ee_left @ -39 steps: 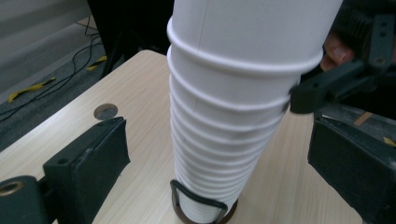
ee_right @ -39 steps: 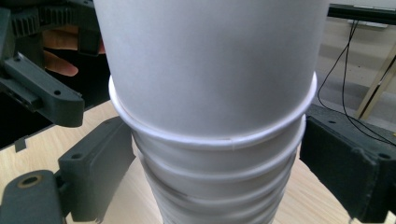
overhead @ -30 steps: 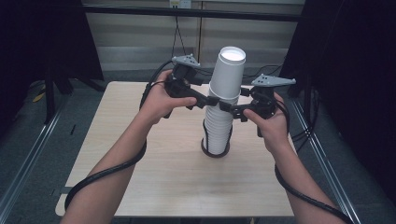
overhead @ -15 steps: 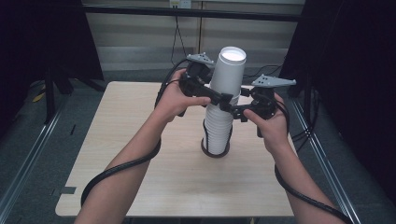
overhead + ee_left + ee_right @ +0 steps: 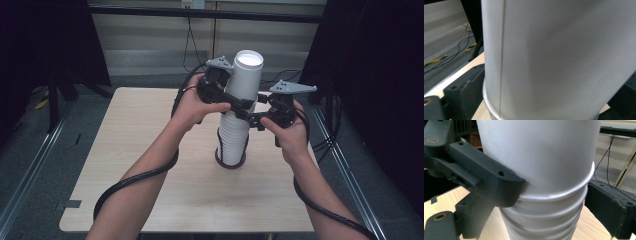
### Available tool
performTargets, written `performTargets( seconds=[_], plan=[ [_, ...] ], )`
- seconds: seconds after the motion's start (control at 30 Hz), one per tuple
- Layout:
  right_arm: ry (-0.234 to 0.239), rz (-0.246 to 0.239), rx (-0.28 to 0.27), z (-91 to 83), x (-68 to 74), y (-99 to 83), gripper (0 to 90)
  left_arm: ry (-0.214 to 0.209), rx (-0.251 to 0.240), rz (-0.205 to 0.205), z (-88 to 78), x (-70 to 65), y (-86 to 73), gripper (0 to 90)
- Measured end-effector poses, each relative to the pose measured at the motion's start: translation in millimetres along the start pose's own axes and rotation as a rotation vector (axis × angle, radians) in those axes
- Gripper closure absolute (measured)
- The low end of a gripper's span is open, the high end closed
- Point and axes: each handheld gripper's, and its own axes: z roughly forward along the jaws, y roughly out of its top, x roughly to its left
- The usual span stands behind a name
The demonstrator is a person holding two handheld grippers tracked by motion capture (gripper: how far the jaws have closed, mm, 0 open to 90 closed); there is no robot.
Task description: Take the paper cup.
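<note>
Item: tall stack of white paper cups [image 5: 234,135], nested upside down, upright near the middle of the pale wooden table [image 5: 150,150], its foot ringed by a dark band.

Top member: one white paper cup [image 5: 245,82], base up, seated on the stack but higher and more exposed than those under it; its rolled rim shows just above the next rim in the right gripper view [image 5: 554,195].

Left gripper [image 5: 239,104]: black, held in the person's left hand [image 5: 197,105], against the top cup's wall from the stack's left. A second ago it stood a little farther left; it has come in toward the stack. Its jaws have just been closing after a brief widening, the top cup between them; whether the pads press yet, I cannot tell.

Right gripper [image 5: 252,120]: black, in the right hand [image 5: 290,132], unmoved, jaws either side of the stack just below the top cup's rim. Contact uncertain.

Judgement: the left is re-gripping to draw the top cup off while the right steadies the stack.
</note>
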Motion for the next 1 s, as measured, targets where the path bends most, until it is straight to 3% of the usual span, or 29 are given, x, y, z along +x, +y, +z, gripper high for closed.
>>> performTargets(
  seconds=[1.0],
  plan=[
    [0.000, -0.005, -0.003, 0.9, -0.5, -0.4, 9.6, 0.017, -0.068, -0.026, -18.0, -4.2, 24.6, 7.8]
  ],
)
